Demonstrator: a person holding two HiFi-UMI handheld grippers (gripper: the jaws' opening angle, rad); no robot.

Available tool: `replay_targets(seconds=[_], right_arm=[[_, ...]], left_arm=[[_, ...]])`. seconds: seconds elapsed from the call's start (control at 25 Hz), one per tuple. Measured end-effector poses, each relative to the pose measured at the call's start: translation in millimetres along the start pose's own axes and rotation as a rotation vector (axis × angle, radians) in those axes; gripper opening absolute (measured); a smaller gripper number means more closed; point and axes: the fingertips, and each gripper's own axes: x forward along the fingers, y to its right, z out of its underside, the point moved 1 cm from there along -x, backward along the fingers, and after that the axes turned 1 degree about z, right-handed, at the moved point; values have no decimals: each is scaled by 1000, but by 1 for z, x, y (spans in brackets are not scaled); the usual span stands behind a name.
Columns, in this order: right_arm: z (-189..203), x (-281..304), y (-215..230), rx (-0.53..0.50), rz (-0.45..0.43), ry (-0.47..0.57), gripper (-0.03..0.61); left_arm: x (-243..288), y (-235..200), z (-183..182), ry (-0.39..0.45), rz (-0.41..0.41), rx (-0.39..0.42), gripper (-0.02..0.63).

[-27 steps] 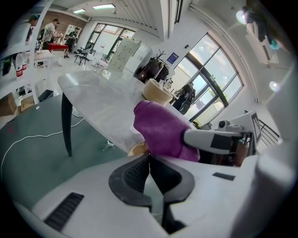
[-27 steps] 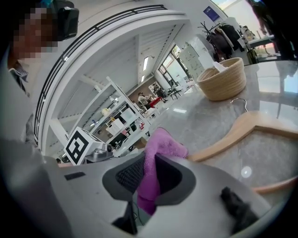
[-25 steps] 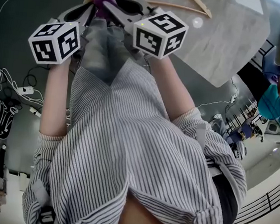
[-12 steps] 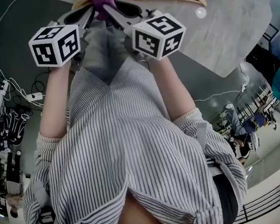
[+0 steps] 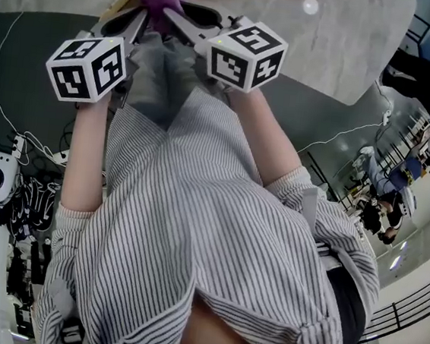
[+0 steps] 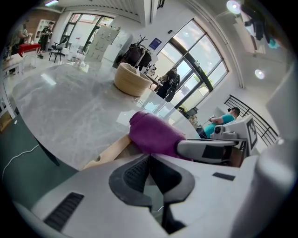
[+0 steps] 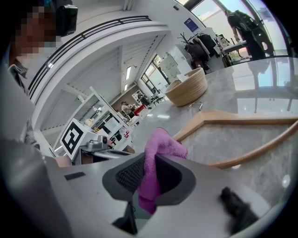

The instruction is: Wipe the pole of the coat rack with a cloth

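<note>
purple cloth (image 7: 160,149); grey-white striped shirt (image 5: 194,226); pale marbled table (image 5: 350,44)

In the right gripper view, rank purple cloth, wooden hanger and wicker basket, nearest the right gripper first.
1. purple cloth: pinched between the jaws.
2. wooden hanger: just beyond, to the right.
3. wicker basket: far back, upper centre.

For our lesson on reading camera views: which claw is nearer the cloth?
Right. The right claw is clamped on the cloth; the left claw is shut and empty, with the cloth just beyond its tips.
</note>
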Motion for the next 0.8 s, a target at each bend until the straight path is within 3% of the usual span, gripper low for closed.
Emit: replay_targets(seconds=[0.8], right_arm=[[-7, -43, 48, 78, 127, 87, 66]], left_arm=[[44, 44, -23, -103, 104, 137, 12]])
